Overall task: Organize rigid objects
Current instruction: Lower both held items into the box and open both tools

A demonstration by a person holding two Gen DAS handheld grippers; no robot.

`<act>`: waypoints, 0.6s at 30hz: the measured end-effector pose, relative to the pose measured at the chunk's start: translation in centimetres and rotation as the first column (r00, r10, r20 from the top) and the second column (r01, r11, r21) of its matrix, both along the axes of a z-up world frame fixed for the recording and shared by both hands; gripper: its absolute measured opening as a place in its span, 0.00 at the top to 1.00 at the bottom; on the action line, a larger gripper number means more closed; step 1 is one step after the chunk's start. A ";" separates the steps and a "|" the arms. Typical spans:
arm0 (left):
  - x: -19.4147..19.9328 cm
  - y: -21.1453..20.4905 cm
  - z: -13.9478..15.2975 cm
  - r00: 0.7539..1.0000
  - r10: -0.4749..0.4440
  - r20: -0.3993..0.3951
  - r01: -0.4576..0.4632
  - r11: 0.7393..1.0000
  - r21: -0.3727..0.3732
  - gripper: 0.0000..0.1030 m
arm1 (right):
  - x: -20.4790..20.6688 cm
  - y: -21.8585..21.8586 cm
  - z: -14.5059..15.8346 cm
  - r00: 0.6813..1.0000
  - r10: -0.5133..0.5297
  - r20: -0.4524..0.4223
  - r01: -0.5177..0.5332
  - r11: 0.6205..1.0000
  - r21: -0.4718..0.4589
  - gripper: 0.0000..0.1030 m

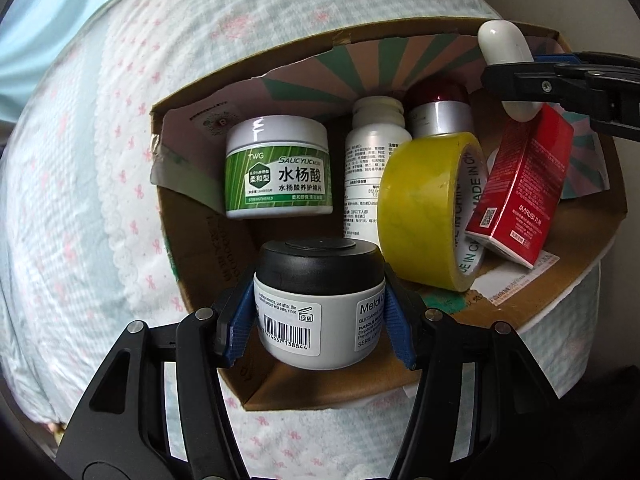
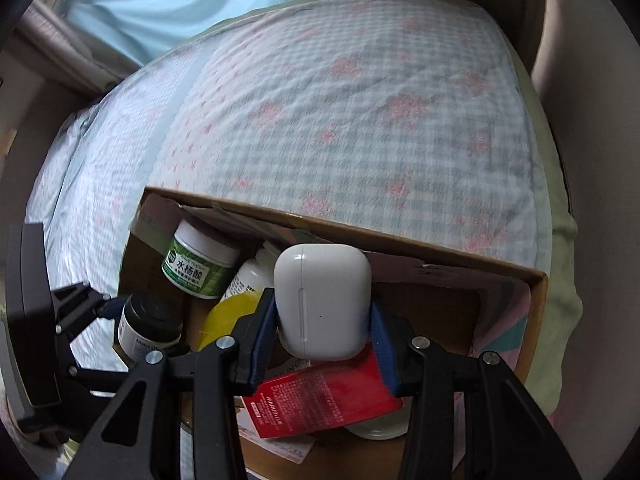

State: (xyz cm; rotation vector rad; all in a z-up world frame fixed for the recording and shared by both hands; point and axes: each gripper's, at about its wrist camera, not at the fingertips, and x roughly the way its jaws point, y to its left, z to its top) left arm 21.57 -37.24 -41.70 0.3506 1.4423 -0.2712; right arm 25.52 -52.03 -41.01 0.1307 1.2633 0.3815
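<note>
My left gripper (image 1: 320, 316) is shut on a white jar with a black lid (image 1: 318, 300) and holds it over the near left part of an open cardboard box (image 1: 200, 280). My right gripper (image 2: 323, 332) is shut on a white earbud case (image 2: 323, 300) and holds it above the box's right side; the case also shows in the left wrist view (image 1: 505, 50). Inside the box lie a green-labelled jar (image 1: 279, 168), a white bottle (image 1: 368, 168), a red-capped silver bottle (image 1: 440, 114), a yellow tape roll (image 1: 428, 208) and a red carton (image 1: 520, 184).
The box sits on a bed with a pale checked quilt with pink flowers (image 2: 360, 120). A light blue curtain (image 2: 180, 0) hangs beyond the bed. A beige wall (image 2: 592, 100) stands at the right.
</note>
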 end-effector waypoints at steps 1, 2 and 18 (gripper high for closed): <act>0.0 -0.1 0.2 1.000 -0.004 0.007 0.004 1.000 -0.003 0.30 | 0.0 0.0 -0.1 1.000 0.001 0.001 -0.001 1.000 0.002 0.58; -0.1 -0.2 0.4 1.000 -0.008 0.019 0.009 1.000 -0.006 0.05 | 0.0 -0.2 -0.1 1.000 -0.005 0.005 0.005 1.000 0.002 0.45; -2.1 2.6 3.7 0.999 0.018 0.045 -0.016 0.998 -0.061 0.00 | -2.5 -3.7 1.4 0.985 -0.171 0.031 0.172 0.984 -0.037 0.00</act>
